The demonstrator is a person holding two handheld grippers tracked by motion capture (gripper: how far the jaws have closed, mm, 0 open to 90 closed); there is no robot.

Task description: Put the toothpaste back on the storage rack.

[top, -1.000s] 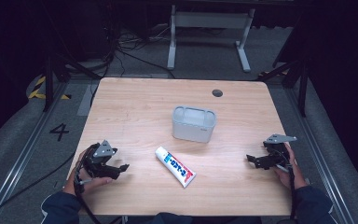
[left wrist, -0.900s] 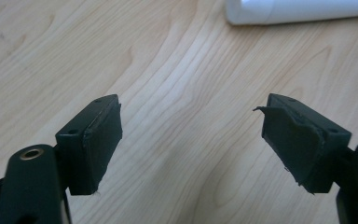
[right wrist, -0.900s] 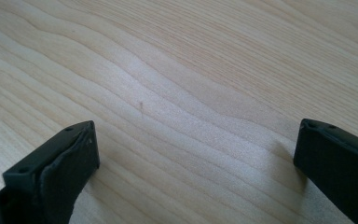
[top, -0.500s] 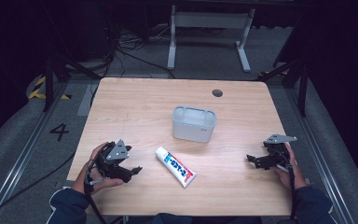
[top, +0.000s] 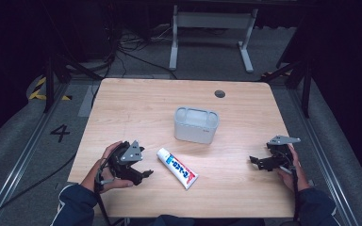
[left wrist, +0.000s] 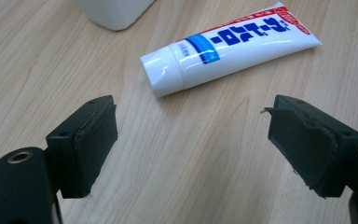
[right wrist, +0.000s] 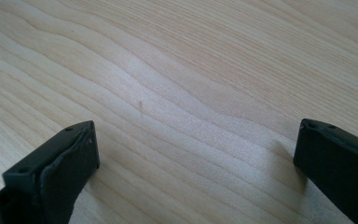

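A white toothpaste tube (top: pixel 176 167) with blue and red print lies flat on the wooden table (top: pixel 136 108), cap toward the left. My left gripper (top: pixel 146 173) sits just left of the cap, held low over the table. In the left gripper view the tube (left wrist: pixel 228 46) lies a short way beyond the left gripper (left wrist: pixel 191 130), whose jaws have just been opening and stand wide with only bare wood between them. My right gripper (top: pixel 254 161) rests near the table's right edge; in the right gripper view it (right wrist: pixel 196 140) is open over bare wood.
A pale grey open-topped container (top: pixel 196 125) stands at the table's middle, just behind the tube; its lower corner (left wrist: pixel 114 11) is in the left gripper view. A dark round grommet (top: pixel 220 93) sits near the far edge. Dark floor with cables surrounds the table.
My left gripper has moved right and a little up, from the table's front left corner to beside the tube's cap. The right gripper, tube and container have stayed put.
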